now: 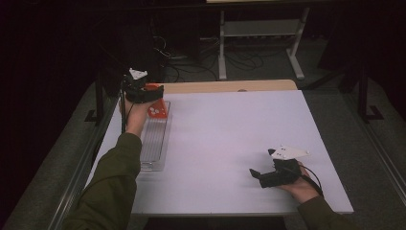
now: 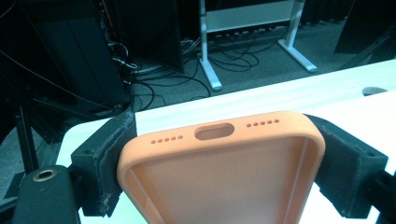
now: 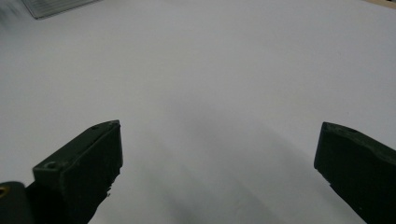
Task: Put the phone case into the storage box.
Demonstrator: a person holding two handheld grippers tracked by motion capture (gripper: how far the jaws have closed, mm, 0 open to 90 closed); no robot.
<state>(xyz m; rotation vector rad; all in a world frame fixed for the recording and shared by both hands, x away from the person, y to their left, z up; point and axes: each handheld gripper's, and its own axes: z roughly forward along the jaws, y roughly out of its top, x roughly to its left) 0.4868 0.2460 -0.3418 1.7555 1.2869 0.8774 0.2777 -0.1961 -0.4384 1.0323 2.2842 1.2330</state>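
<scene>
An orange phone case (image 2: 219, 172) sits between the jaws of my left gripper (image 2: 224, 154), its open inside facing the camera and its port cutout at the far end. Both pads press on its long sides. From above, that left gripper (image 1: 146, 91) holds the orange case (image 1: 157, 109) over the far end of a clear ridged tray (image 1: 153, 141) at the table's left side. My right gripper (image 1: 255, 173) rests low over the white table (image 1: 230, 139) near the front right, jaws spread wide with nothing between them. In its own view the right gripper (image 3: 217, 154) frames bare white tabletop.
A wooden strip (image 1: 230, 86) runs along the table's far edge. Behind it stand a white metal frame (image 1: 261, 33) and tangled cables (image 1: 191, 57) on a dark floor. A rail (image 1: 81, 163) borders the table's left side.
</scene>
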